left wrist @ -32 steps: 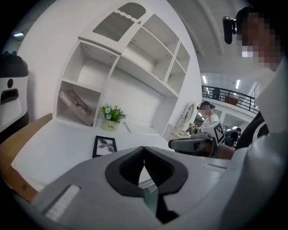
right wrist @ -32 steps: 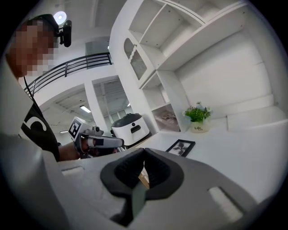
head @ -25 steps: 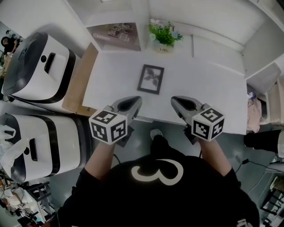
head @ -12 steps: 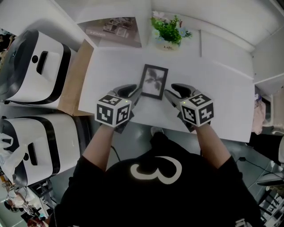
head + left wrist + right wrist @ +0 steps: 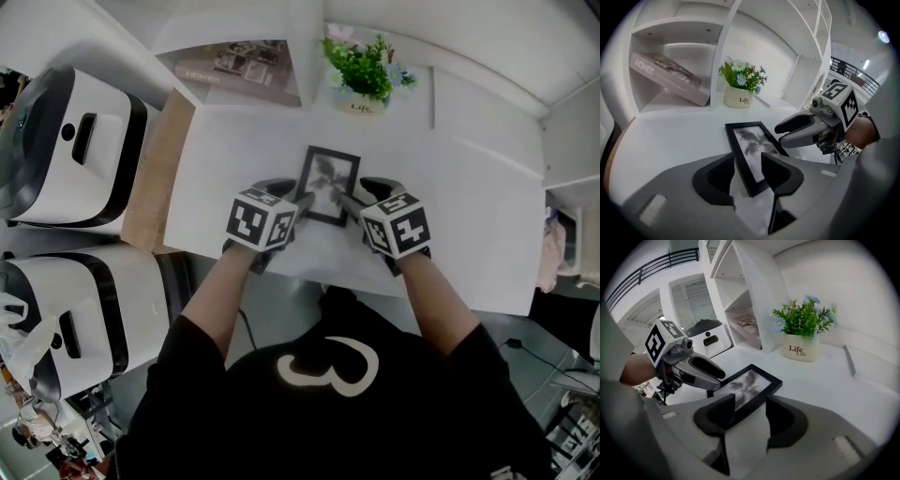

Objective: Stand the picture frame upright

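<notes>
A black picture frame with a leaf print lies flat on the white table. My left gripper is at its near left corner and my right gripper at its near right corner. Both have just been opening. In the left gripper view the frame has its left border and near corner showing between the open jaws of the left gripper, with no pad pressing on it. In the right gripper view the frame lies just ahead of the open right gripper.
A potted plant in a white pot stands at the back of the table. A book leans in the shelf at the back left. Two white appliances and a wooden board stand left of the table.
Both grippers have moved forward and down from the table's near edge to the frame's near corners. Their jaws have gone from shut to open. The frame has not moved.
</notes>
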Tool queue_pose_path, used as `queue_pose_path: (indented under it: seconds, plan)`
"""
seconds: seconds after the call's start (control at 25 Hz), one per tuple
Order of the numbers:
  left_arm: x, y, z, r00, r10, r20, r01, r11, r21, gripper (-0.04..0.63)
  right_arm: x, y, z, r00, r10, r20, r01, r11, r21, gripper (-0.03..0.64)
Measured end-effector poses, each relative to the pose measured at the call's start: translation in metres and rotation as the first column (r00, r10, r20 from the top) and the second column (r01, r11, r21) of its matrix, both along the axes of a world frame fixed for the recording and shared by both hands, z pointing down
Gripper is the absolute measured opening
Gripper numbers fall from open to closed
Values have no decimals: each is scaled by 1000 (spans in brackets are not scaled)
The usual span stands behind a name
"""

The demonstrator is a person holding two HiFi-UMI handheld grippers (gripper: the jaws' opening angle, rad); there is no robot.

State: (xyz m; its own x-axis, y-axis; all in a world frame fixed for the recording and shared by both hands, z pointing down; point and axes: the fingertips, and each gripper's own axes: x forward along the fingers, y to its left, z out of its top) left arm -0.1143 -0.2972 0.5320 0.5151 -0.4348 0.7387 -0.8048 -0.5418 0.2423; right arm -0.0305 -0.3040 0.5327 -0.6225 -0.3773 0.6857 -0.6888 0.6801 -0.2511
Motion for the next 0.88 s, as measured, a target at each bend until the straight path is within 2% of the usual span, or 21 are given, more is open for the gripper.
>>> queue_pose_path:
  seconds: [0.28,0.56,0.88]
  plan:
    - [-3,-2,15,998,25,61,-24,1000,-16,163,-4,-1,11,999,-3,-50,2,1000,-7,207]
    - [0,-2,16,999,11,53,-10,1000,-14,144,-4,2,15,998,-4,-56,3,1000,-15,207]
    - [1,8,17,999,3,53,-1,1000,-25,143,-4,10,13,996,-22,-87,24,1000,15,197]
